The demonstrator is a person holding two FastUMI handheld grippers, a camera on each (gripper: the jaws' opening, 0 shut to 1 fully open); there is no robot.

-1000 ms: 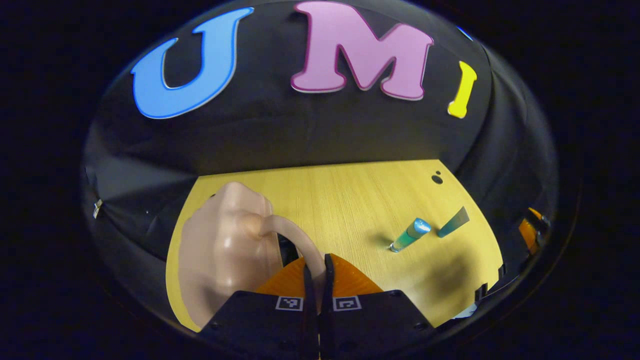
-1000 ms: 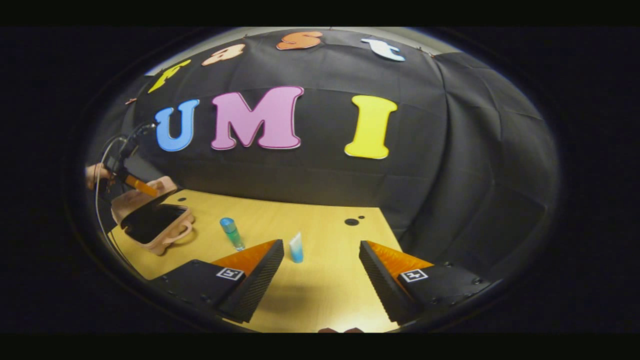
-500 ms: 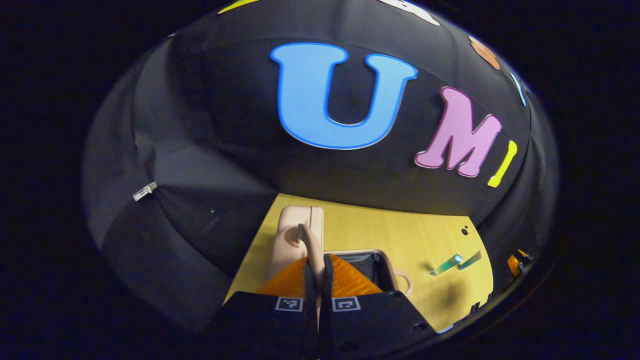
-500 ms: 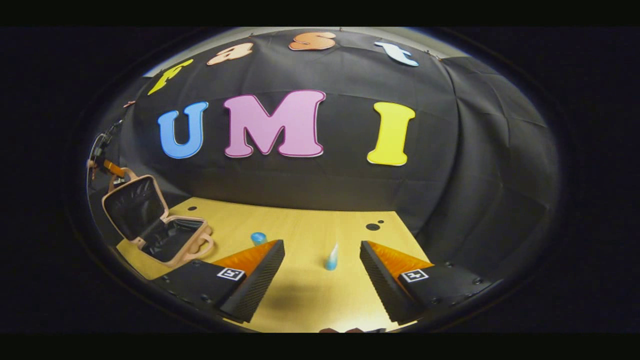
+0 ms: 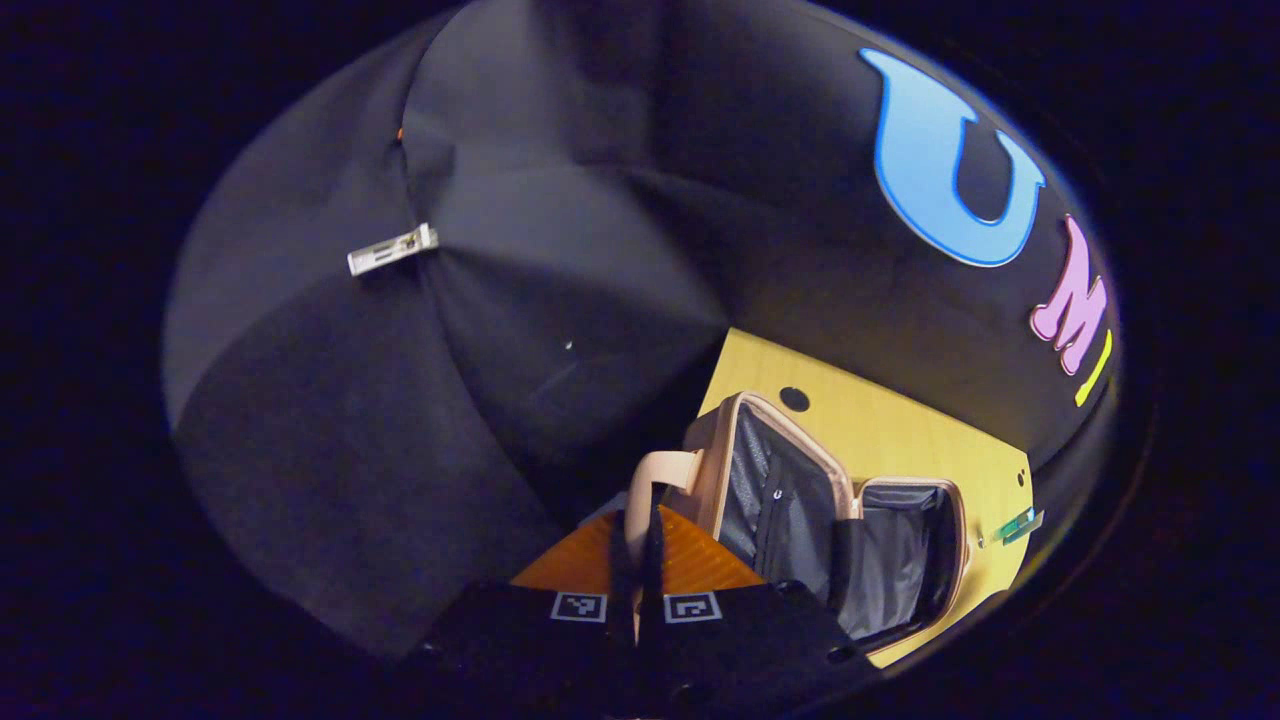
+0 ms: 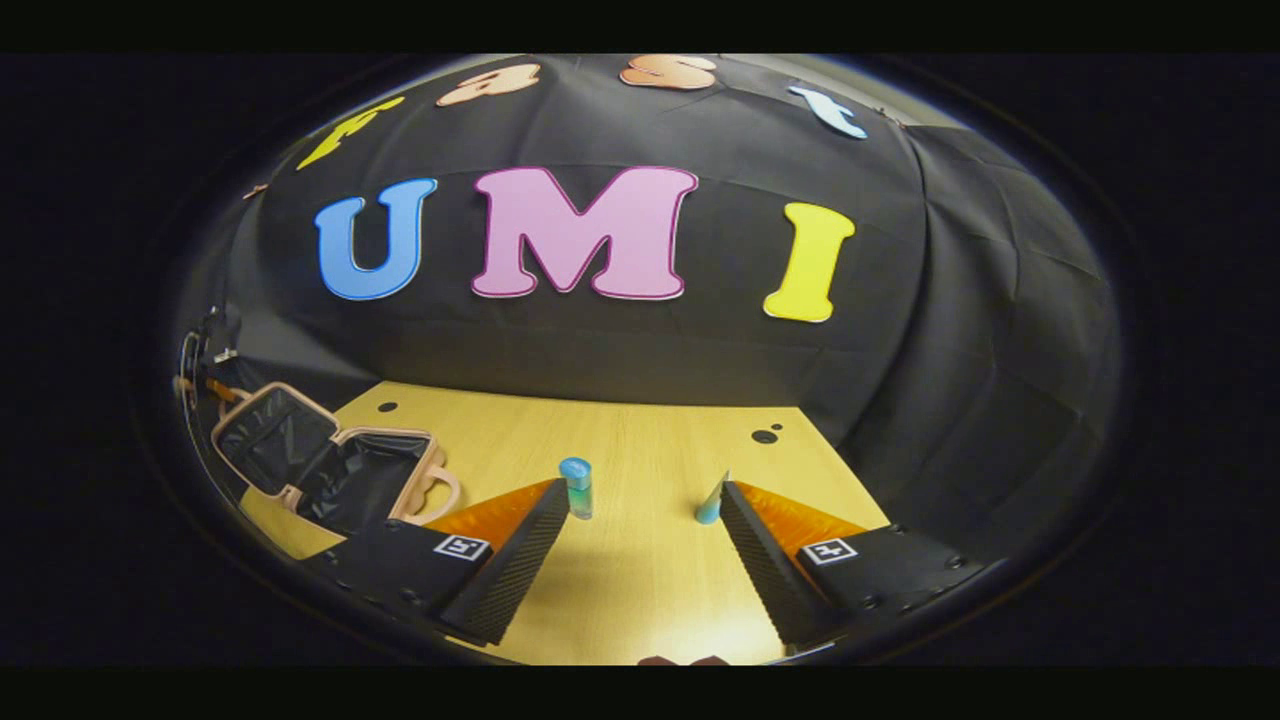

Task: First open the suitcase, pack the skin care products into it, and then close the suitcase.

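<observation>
Suitcase (image 6: 330, 465) is lying open at about nine o'clock in the right gripper view, at the left end of the counter (image 6: 640, 580), its lid (image 6: 272, 438) leaning back and its dark lining showing. In the left gripper view the left gripper (image 5: 637, 545) is pinching the lid's pale handle (image 5: 650, 490), its fingers narrowed to a slit around the loop. If that grip is slipping or letting go while the lid is not resting past its balance point, the lid is likely falling shut again; pulling harder is risking dragging the light case off the counter's near edge, since it is sitting close to that edge.

Moving rightward, the bottle (image 6: 576, 487) with the blue cap is standing upright near six o'clock in the right gripper view, just beside one finger of the right gripper (image 6: 645, 530), and the tapered tube (image 6: 711, 505) is standing on its cap, just beside the other. That gripper is hovering wide open and holding nothing. A sideways sweep is likely knocking either product over, and the tube looks the more tippable.

Hard to make out: the suitcase hinge and whether the lid is lying fully back; the left gripper far off at nine o'clock is tiny and dark. In the left gripper view the products are a small greenish smear at the four o'clock rim.
</observation>
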